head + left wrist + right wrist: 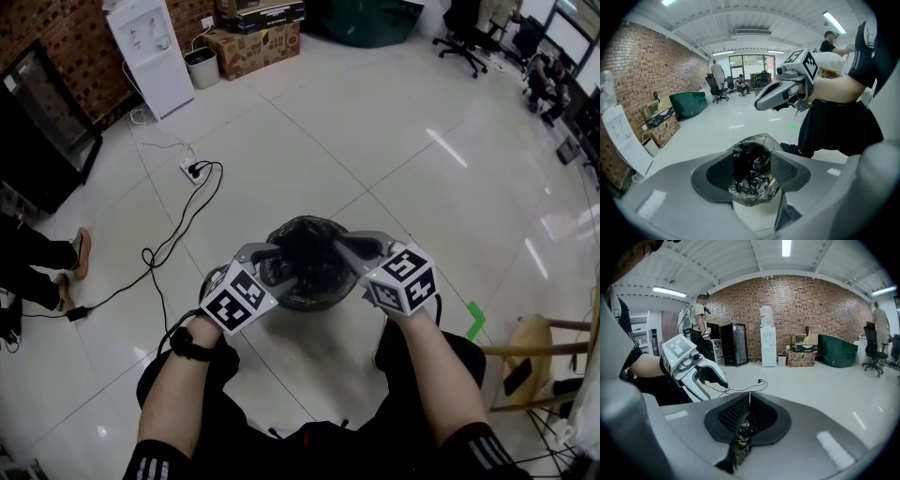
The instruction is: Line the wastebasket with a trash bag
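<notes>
Wastebasket (754,216): upright on floor (375,141), long axis vertical, mouth up, between both grippers.
Trash bag (307,246): black, crumpled inside the mouth.
Right gripper (749,401): jaws pinched together on bag film.
Left gripper (278,264): jaws apart, bag between them, unpressed.

Black trash bag (750,165) — crumpled inside upright white wastebasket (753,217).

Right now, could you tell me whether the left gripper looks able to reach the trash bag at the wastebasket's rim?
Probably yes: the left gripper, fingers apart, hangs right at the trash bag draped over the wastebasket with nothing between; the right gripper pinches the bag on the opposite side.
</notes>
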`<state>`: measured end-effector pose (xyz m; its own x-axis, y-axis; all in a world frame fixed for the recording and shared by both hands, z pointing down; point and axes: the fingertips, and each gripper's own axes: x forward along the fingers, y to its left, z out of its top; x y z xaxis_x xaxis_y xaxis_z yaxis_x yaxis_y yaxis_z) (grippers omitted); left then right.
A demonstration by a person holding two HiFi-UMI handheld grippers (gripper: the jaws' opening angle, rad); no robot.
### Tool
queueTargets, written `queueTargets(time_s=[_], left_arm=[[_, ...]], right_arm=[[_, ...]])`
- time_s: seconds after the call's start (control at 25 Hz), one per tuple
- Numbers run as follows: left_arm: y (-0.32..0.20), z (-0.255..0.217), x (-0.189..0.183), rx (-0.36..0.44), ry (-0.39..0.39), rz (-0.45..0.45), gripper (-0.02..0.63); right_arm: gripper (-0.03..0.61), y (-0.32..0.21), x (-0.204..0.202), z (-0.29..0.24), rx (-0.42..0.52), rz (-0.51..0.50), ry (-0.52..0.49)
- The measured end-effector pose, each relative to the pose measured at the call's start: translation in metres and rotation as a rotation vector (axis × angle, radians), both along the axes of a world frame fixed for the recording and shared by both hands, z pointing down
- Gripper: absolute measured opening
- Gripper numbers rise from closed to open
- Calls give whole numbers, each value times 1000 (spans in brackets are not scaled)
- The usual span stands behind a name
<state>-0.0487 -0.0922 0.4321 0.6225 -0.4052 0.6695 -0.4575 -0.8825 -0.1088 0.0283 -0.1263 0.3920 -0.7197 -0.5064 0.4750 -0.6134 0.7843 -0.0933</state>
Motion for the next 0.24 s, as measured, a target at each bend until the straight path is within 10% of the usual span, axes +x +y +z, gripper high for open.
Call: queueTargets(time_s=[0.24], left_arm=[[6,3,5,22,-25,25,242]], right_arm=[[14,6,1,0,22,-1,13]])
